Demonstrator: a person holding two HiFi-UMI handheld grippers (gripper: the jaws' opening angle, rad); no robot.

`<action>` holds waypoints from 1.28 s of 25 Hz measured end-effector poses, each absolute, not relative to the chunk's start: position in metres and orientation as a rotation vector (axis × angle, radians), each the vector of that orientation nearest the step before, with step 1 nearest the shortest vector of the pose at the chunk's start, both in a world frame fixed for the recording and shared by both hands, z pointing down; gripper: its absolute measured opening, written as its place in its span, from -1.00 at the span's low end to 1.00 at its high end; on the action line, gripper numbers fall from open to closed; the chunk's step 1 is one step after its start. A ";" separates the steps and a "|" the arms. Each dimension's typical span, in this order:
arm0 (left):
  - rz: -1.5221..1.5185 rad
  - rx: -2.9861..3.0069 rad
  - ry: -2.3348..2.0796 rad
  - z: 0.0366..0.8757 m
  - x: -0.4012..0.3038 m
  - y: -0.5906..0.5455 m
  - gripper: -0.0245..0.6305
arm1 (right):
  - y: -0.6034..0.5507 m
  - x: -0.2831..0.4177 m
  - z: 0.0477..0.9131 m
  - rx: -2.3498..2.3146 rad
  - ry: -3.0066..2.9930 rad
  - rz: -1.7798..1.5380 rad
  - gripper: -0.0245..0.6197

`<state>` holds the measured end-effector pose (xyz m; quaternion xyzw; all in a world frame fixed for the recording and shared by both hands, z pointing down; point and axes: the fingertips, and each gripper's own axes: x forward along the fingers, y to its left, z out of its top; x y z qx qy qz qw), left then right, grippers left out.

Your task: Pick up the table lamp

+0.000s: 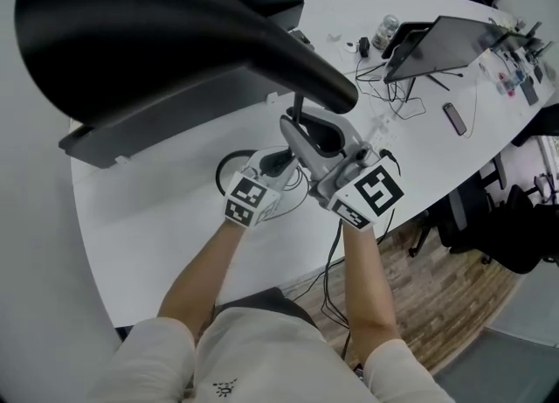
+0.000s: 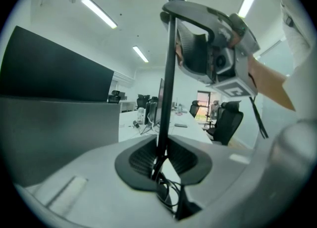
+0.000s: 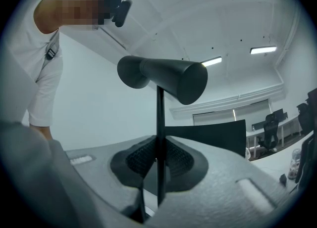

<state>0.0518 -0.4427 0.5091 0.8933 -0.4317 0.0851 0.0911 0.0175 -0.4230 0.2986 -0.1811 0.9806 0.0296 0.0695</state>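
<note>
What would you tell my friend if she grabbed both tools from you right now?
Left tool: shut on the thin black stem.
Right tool: shut on the same stem, higher up.
Lamp: upright over the white table, with its black cone shade up near your head.
Done: both tools have their grip.
Left: the base is hidden, so I can't tell if it is clear of the table. Probably lift straight up, and mind the black cord hanging off the table edge.
</note>
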 end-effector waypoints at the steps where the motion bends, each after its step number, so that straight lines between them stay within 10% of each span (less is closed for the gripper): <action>1: 0.252 2.656 -1.282 0.507 0.052 -0.439 -0.78 | -0.420 0.018 0.296 -0.544 2.950 0.086 -0.78; 32: 0.264 2.723 -1.282 0.414 0.058 -0.377 -0.79 | -0.360 0.028 0.204 -0.493 2.910 0.092 -0.78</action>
